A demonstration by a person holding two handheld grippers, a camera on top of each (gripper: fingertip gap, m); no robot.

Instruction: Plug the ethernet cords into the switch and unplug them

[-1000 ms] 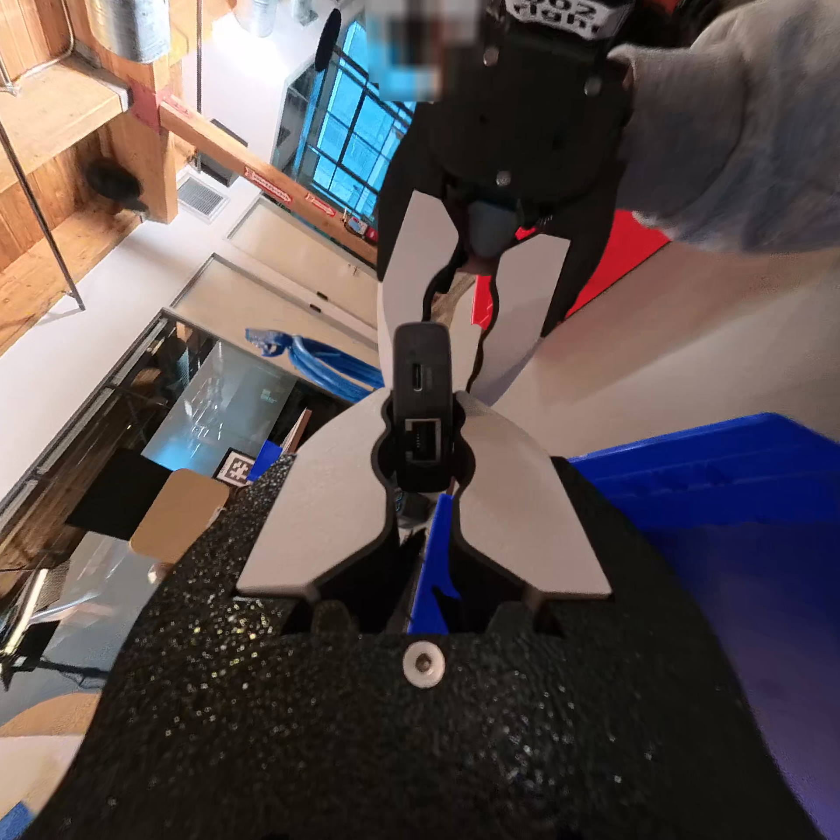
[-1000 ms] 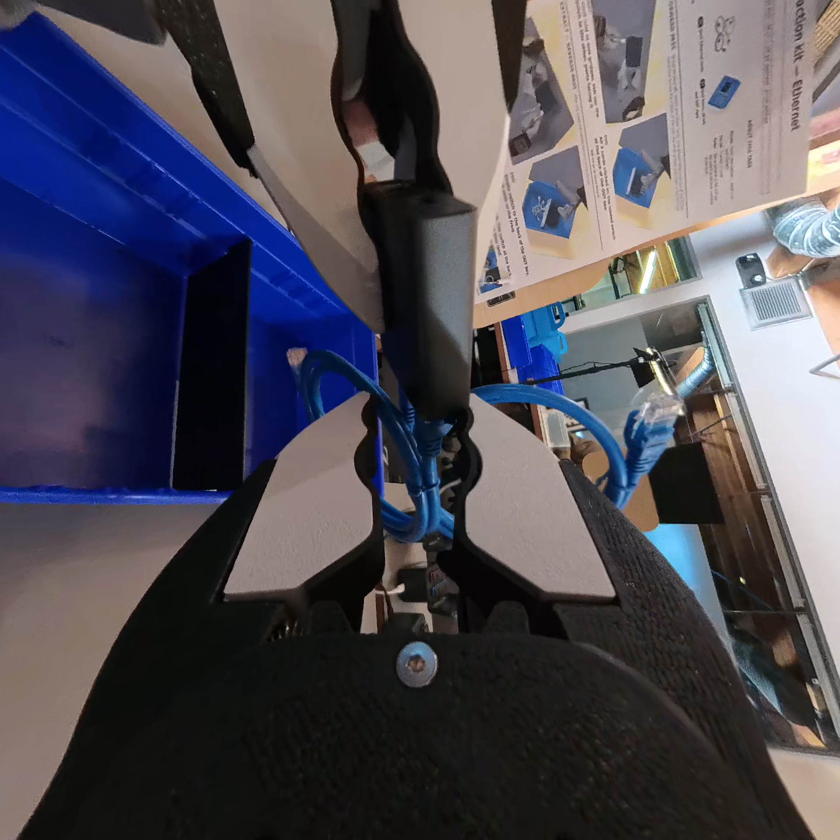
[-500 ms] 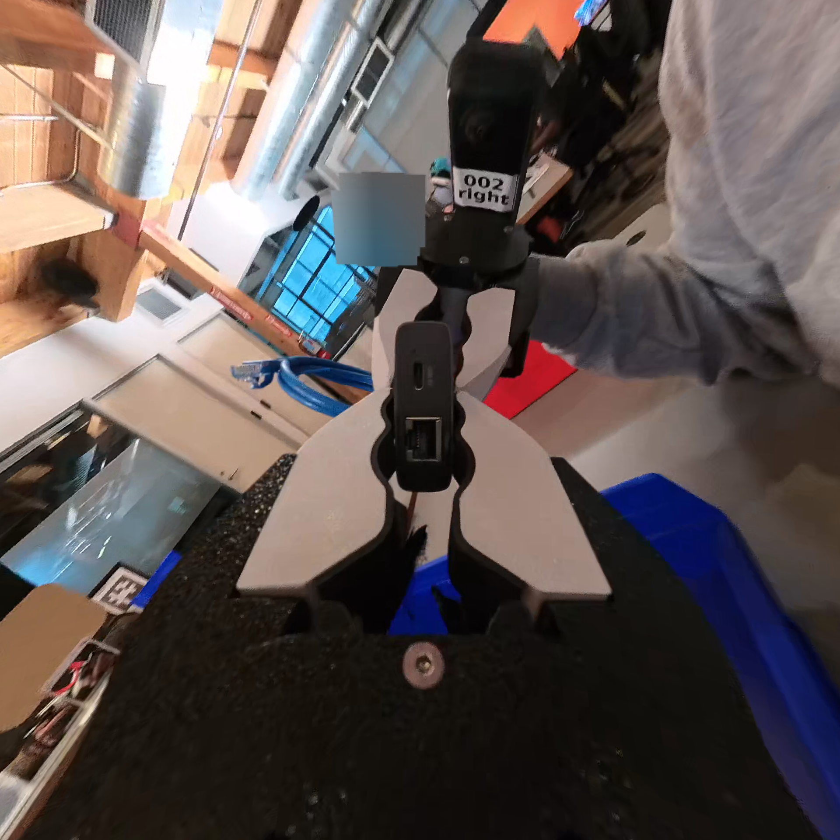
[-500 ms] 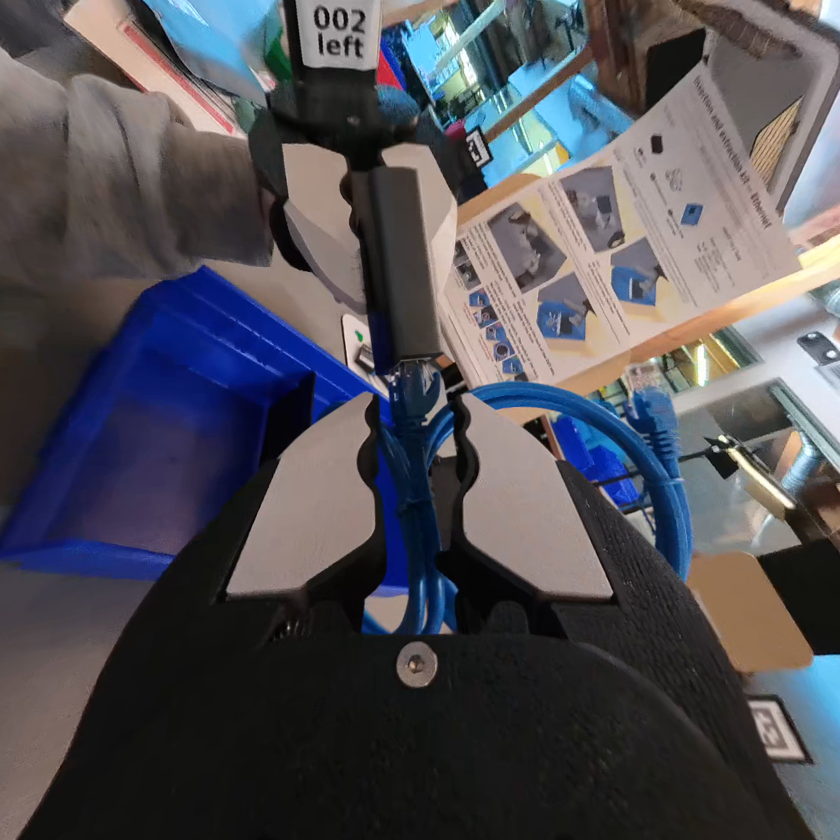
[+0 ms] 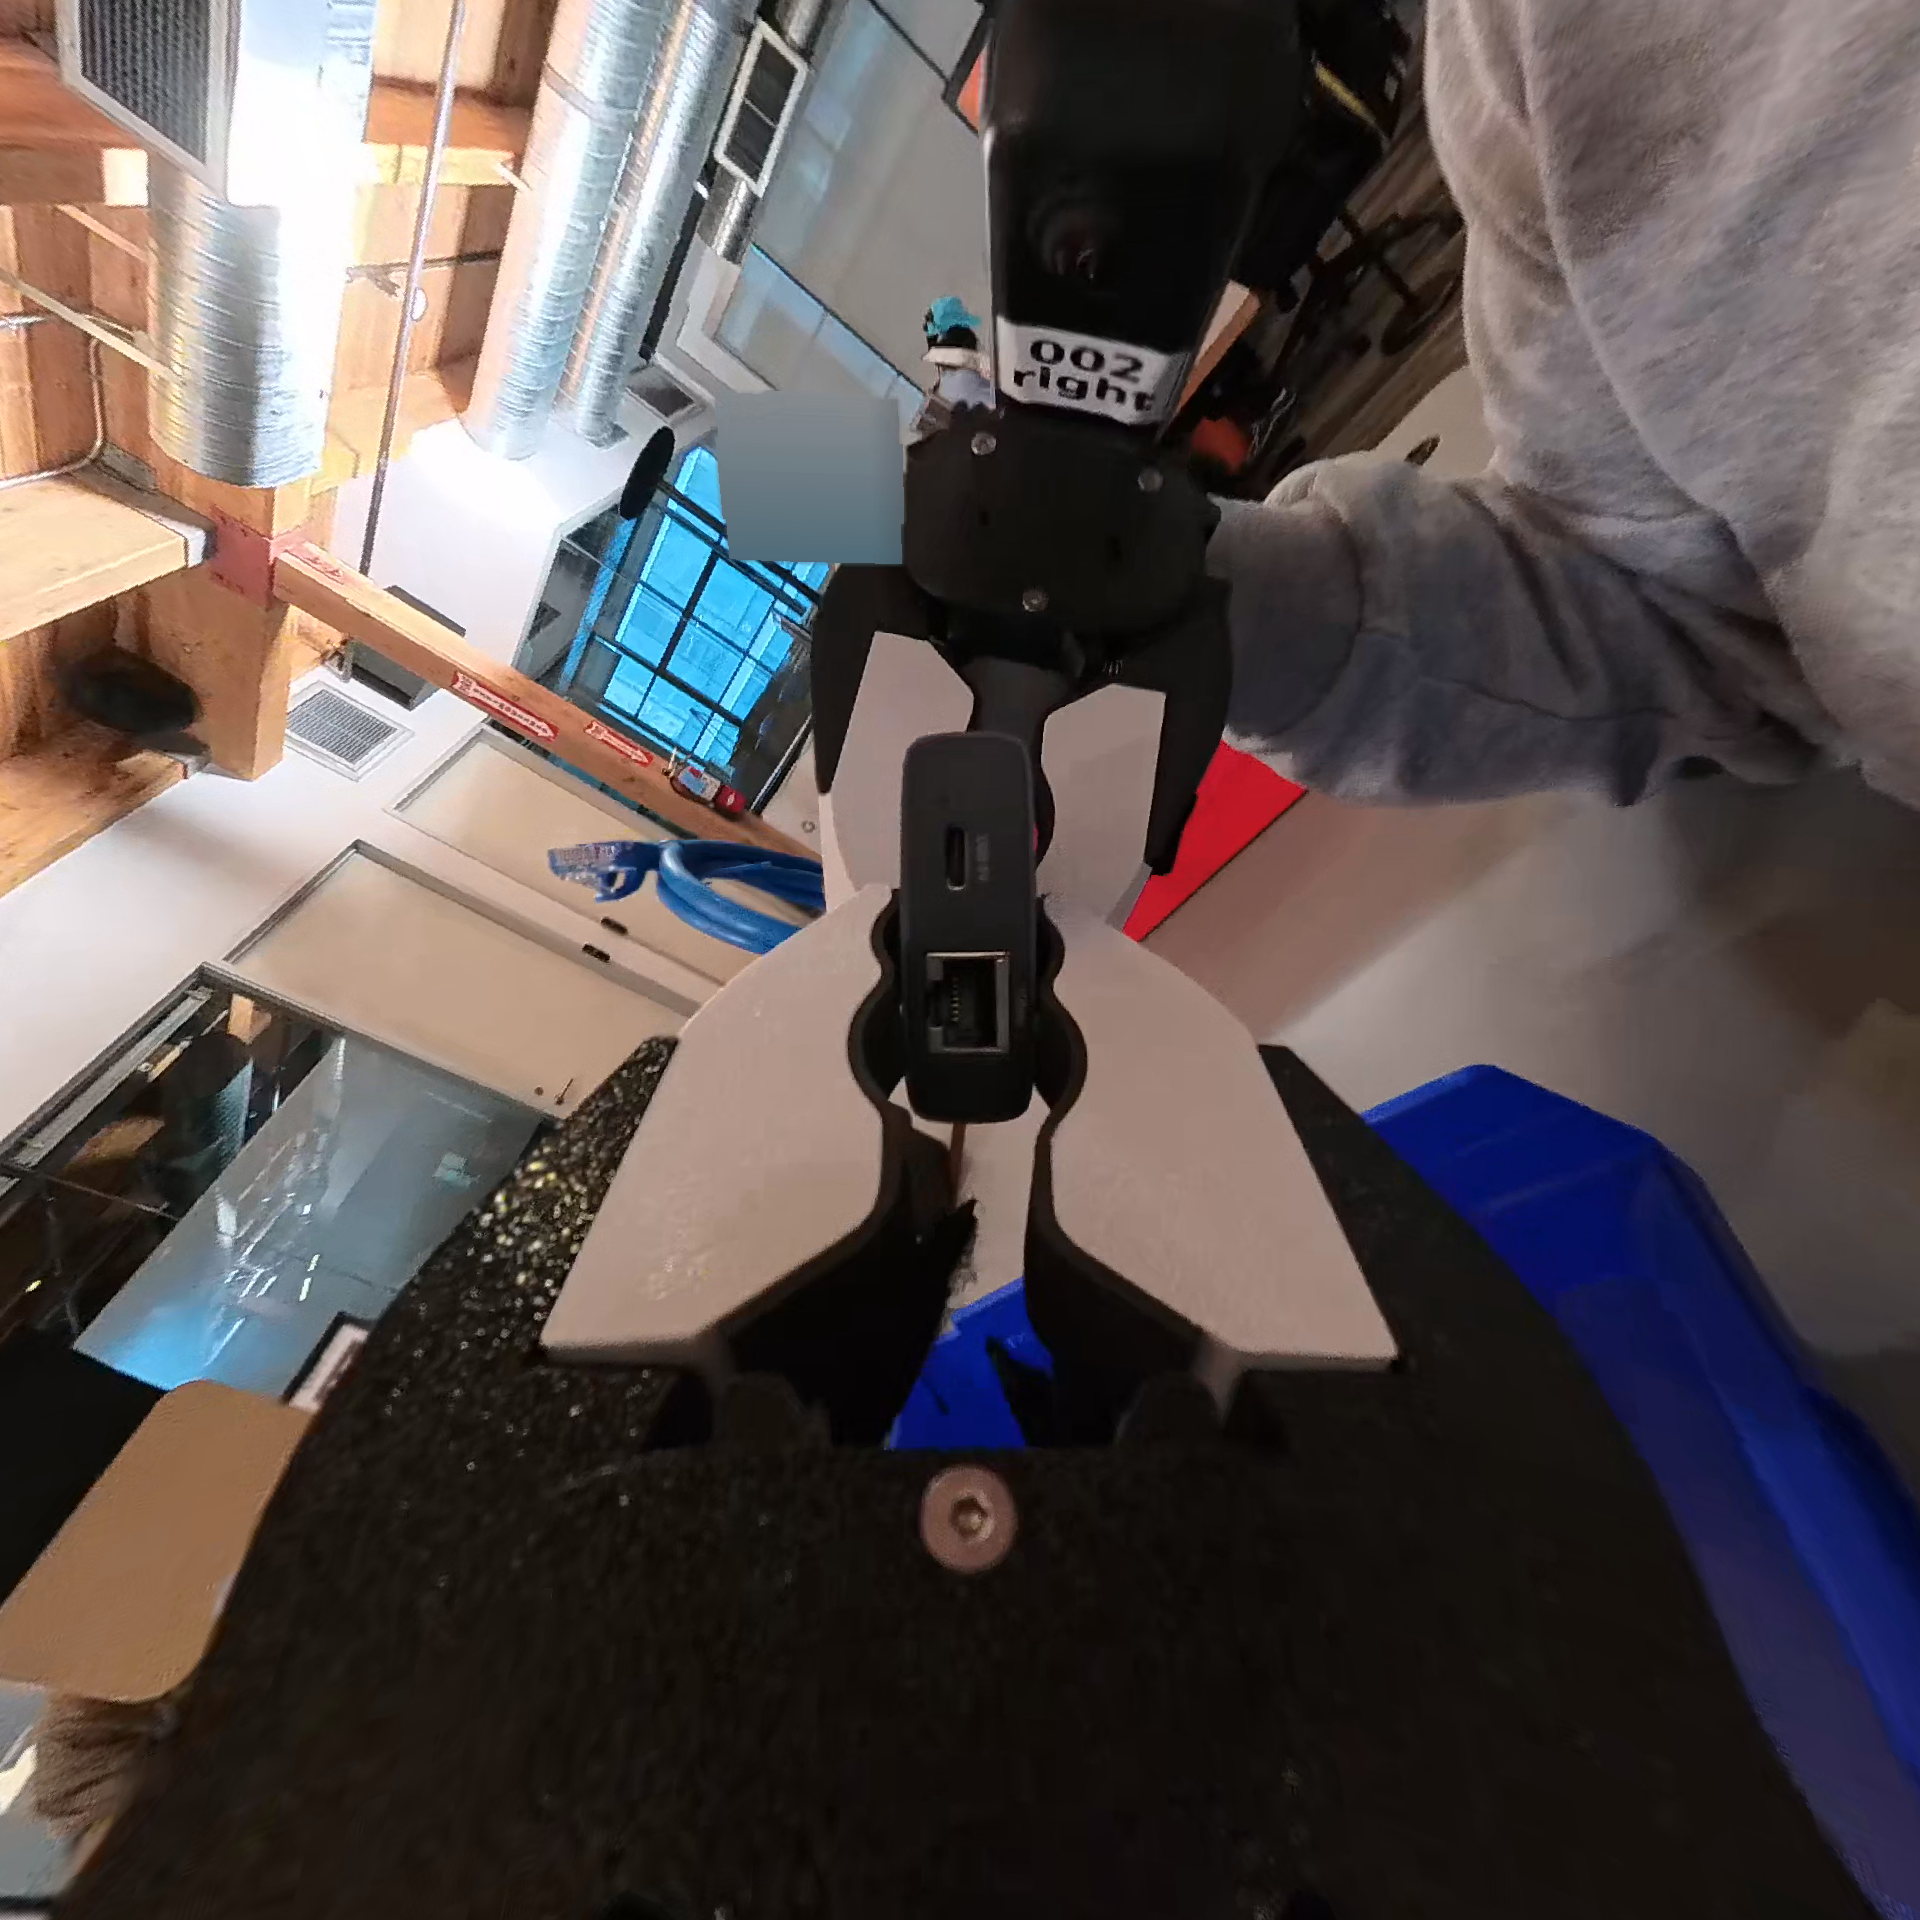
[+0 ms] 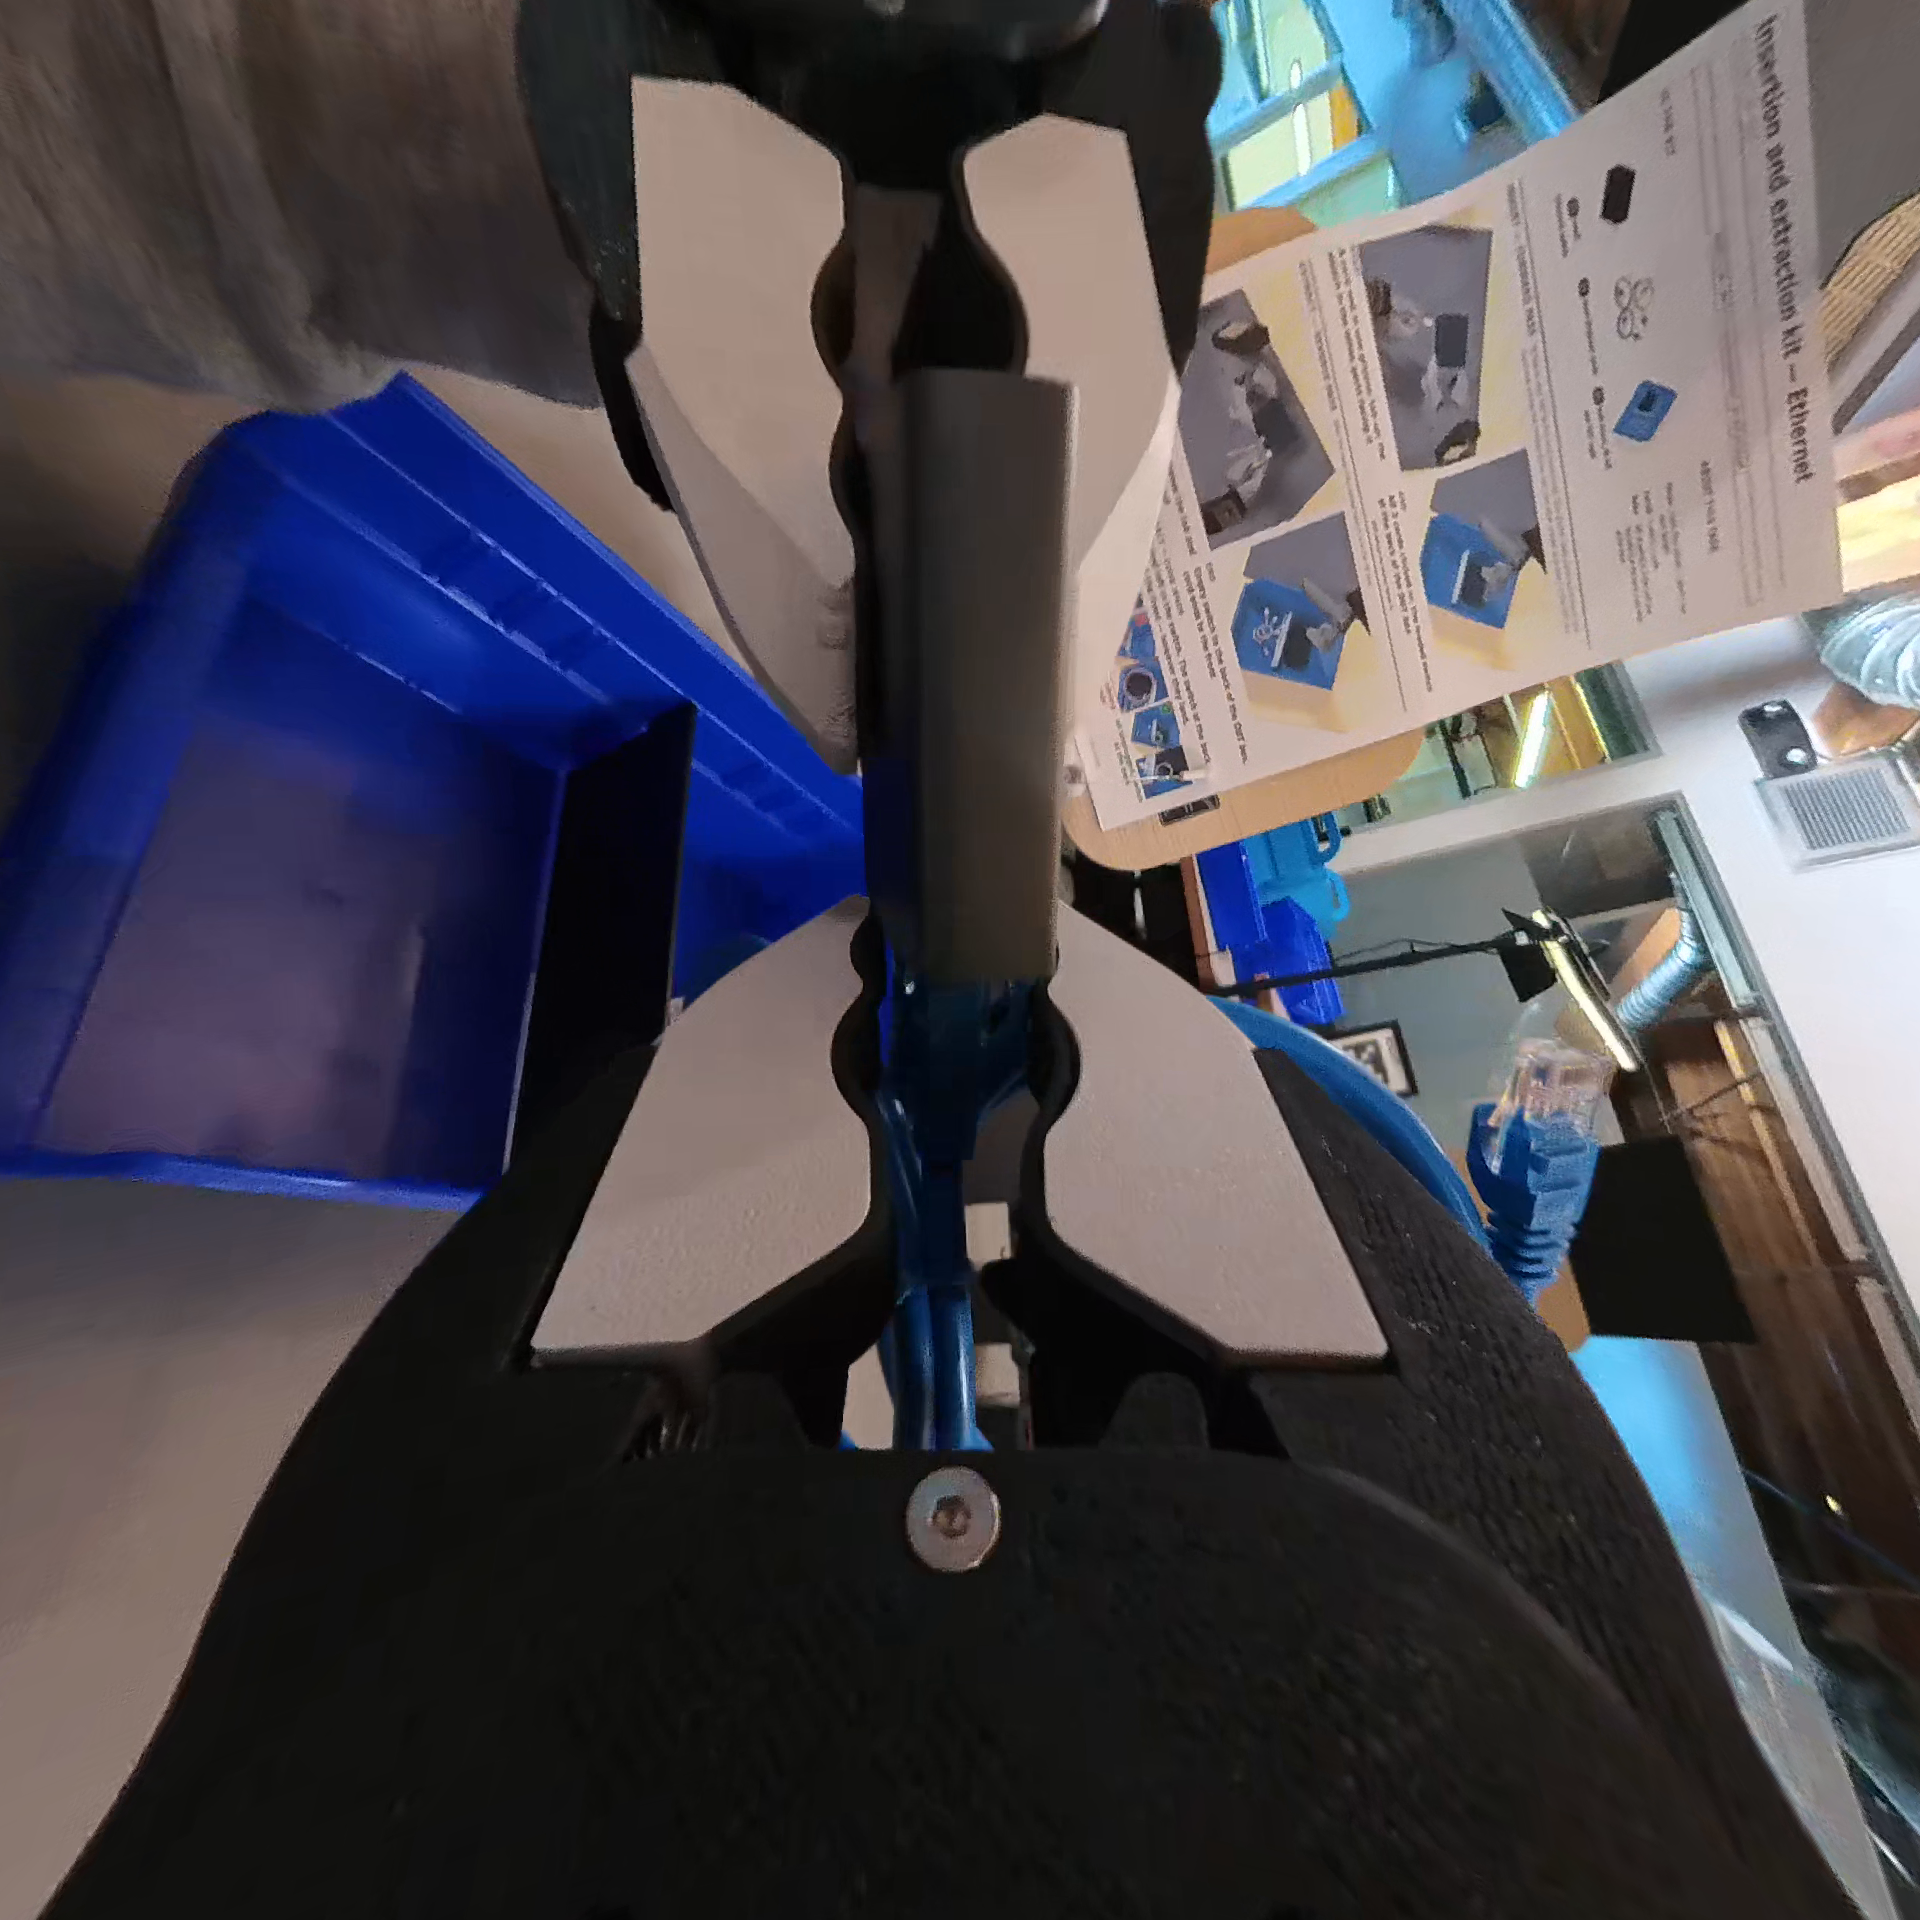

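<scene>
My left gripper [image 5: 966,909] is shut on a small black box [image 5: 968,997]. The box's end with two ports faces this camera, and both ports are empty. In the right wrist view the box [image 6: 966,675] runs from the left gripper's fingers [image 6: 727,312] down to my right gripper [image 6: 961,935]. My right gripper is shut on a blue network cable [image 6: 940,1091]. The cable's gripped end meets the box's near end; the joint is hidden. The cable's loose plug [image 6: 1538,1101] hangs at the right. The right gripper's fingers [image 5: 883,748] show just behind the box.
A blue bin [image 6: 312,883] with a black divider lies on the pale table below the grippers; it also shows in the left wrist view [image 5: 1662,1299]. A printed sheet [image 6: 1558,416] lies on a wooden board at the right. A person's grey sleeve [image 5: 1558,520] holds the right gripper.
Half a second ago the cable's plug showed just short of the box. The two grippers have since closed in, and the box's end now sits between the right fingertips, hiding the plug.
</scene>
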